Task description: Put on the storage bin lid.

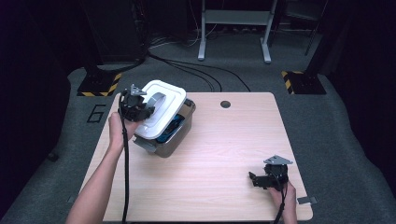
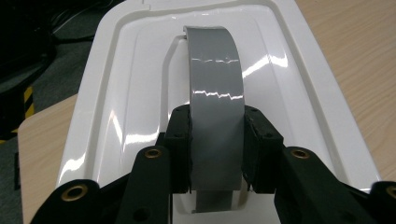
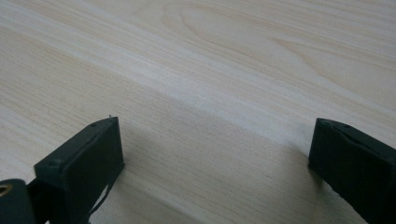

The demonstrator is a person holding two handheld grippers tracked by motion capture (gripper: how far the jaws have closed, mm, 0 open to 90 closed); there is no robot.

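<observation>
Right gripper point(image 1: 256, 178) parked low at the near right corner of the table point(image 1: 233, 140), jaws wide apart over bare wood, holding nothing. Left gripper point(image 1: 148, 111) clamped on the grey handle point(image 2: 215, 112) of the white lid point(image 1: 161, 109), one jaw on each side of the strap. Lid tilted and sitting askew over the grey box point(image 1: 170, 133) at the far left of the table, near edge raised, something blue and dark peeking out underneath. Looks like partway through: grip done, lid lifted off its seat but not clear of the box yet. Can't tell whether coming off or going on. Left to do either way: finish moving it.
</observation>
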